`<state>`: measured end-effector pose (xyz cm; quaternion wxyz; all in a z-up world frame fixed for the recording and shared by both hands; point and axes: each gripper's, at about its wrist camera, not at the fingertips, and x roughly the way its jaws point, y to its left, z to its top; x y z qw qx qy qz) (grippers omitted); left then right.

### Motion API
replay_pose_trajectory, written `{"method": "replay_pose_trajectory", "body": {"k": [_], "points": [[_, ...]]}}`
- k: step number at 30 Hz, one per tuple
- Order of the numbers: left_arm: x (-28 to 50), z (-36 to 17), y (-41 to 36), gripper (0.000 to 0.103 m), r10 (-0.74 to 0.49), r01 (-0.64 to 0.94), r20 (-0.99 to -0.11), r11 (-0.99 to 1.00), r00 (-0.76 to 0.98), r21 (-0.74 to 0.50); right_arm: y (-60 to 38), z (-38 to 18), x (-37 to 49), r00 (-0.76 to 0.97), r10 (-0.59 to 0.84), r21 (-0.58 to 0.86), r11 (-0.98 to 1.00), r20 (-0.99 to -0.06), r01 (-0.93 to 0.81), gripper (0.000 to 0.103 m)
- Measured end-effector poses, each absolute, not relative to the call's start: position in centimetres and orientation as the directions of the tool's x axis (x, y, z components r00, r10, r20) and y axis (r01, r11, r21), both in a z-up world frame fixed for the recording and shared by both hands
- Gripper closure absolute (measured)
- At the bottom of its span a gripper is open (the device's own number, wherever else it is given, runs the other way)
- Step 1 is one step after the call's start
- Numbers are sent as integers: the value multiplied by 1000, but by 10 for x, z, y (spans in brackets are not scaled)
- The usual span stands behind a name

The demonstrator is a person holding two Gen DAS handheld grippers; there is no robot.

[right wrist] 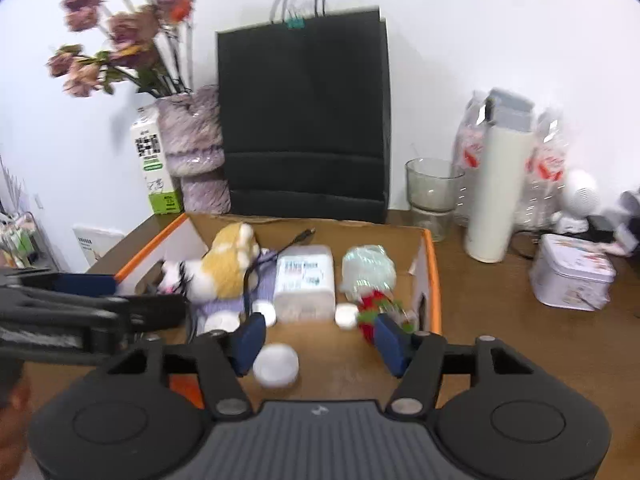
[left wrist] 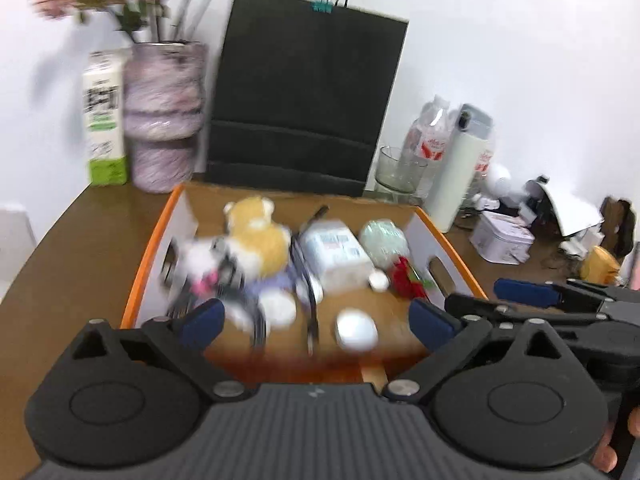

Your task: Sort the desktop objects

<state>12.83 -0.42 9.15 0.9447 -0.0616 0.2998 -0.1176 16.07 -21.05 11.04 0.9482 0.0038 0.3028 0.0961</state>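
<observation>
Your left gripper (left wrist: 316, 320) is spread wide with nothing in it, and your right gripper (right wrist: 318, 338) is released too. Both hang over the near end of the orange-rimmed box (right wrist: 434, 280). The white round case (right wrist: 276, 365) lies on the box floor, near the plush toy (right wrist: 228, 264).

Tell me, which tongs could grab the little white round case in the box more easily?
Probably the right tongs. They are open, and the white round case lies just beside their left pad. The left tongs are open too, but the case sits off toward one side.
</observation>
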Motion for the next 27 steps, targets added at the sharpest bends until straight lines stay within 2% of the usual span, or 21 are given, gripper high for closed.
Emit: {"method": "replay_pose_trajectory", "body": {"k": [1,4,6,9,14,22,27], "points": [[105,85,-4,0,-263,198,-541,964,799,-176,-210,110,140,813,181,53,982,-554,-183,36],[51,67,-8,0,-211,192,-532,977,820,-90,-203,99,88,831,188,17,977,-524,-211,29],[23,55,-10,0,-157,162,-532,986,832,-38,-193,89,57,829,160,-39,976,-536,-214,29],[-7,39,-7,0,-128,138,-562,990,817,-24,-181,72,13,841,116,-111,973,-529,-204,27],[-45,13,0,0,-88,101,-591,995,802,-10,-189,45,-44,801,152,-16,980,-579,-198,23],[-64,-1,-9,0,-12,102,-558,986,830,130,-193,15,-81,814,88,-51,988,-574,-143,22],[-54,-7,-7,0,-70,146,-628,987,775,70,-193,11,-79,818,51,-61,993,-573,-105,22]]}}
